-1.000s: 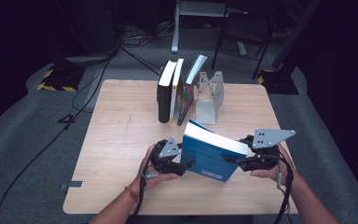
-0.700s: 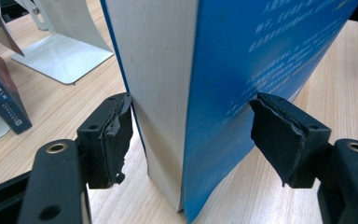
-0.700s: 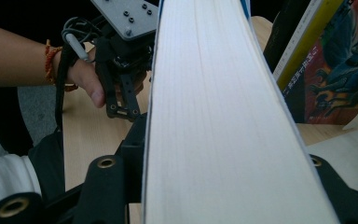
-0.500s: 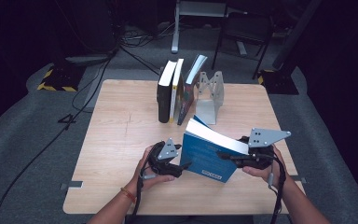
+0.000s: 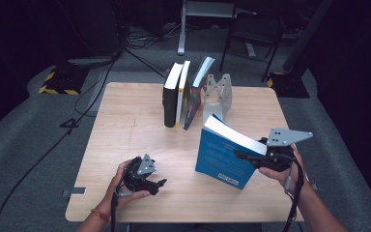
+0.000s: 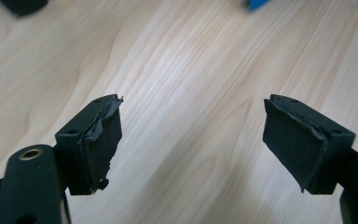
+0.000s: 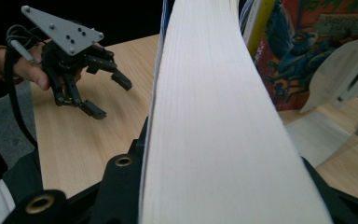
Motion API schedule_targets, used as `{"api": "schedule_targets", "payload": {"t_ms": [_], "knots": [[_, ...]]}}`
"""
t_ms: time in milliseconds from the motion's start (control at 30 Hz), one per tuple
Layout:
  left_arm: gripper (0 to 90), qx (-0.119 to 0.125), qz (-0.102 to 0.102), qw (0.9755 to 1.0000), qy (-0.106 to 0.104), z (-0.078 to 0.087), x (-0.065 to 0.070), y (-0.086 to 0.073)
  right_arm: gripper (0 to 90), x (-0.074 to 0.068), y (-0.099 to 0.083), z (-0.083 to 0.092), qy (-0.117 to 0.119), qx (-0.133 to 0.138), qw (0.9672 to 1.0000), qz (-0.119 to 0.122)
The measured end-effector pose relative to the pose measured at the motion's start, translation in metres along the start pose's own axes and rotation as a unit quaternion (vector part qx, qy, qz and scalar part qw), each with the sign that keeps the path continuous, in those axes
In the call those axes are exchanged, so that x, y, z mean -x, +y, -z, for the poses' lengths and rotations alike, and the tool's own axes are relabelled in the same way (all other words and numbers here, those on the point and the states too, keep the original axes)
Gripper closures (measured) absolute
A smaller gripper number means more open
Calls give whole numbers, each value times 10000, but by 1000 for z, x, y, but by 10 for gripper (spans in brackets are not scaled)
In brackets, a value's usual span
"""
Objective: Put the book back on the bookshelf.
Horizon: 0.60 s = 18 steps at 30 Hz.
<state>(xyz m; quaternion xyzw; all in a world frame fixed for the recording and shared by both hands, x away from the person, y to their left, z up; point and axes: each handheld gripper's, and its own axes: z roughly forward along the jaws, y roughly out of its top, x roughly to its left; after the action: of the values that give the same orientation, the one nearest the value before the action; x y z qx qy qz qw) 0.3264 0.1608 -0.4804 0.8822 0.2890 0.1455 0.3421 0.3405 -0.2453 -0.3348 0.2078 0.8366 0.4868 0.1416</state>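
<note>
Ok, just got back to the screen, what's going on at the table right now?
The right gripper is clamped on the blue paperback book, holding it upright and tilted on the wooden table. The left gripper has let go of it; its jaws have just been opening, with nothing between them. Three books lean against the white bookend.

On the tabletop (image 5: 125,125) we note the right hand-held gripper (image 5: 244,157) clamping a tilted blue book (image 5: 221,157), the left hand-held gripper (image 5: 160,185) apart with jaws just opening, three books (image 5: 183,94) upright beside a white bookend (image 5: 217,94).
</note>
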Motion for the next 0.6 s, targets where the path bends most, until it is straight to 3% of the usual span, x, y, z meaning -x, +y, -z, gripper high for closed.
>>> {"api": "schedule_targets", "payload": {"t_ms": [67, 233, 333, 433, 600], "knots": [[195, -109, 75, 9999, 15, -2, 0, -5, 607, -1, 2, 4, -83, -58, 9999, 2], [219, -365, -64, 9993, 70, -9, -2, -10, 607, -3, 5, 11, -196, -161, 9997, -26], [214, -290, 0, 9995, 88, -10, -6, -12, 607, -4, 5, 14, -251, -190, 9995, -57], [195, -192, 410, 9989, -122, -11, -16, -19, 608, -5, 6, 20, -371, -258, 9989, -87], [146, -58, 472, 9989, -47, -13, -19, -22, 608, -3, 8, 28, -559, -322, 9978, -172]]}}
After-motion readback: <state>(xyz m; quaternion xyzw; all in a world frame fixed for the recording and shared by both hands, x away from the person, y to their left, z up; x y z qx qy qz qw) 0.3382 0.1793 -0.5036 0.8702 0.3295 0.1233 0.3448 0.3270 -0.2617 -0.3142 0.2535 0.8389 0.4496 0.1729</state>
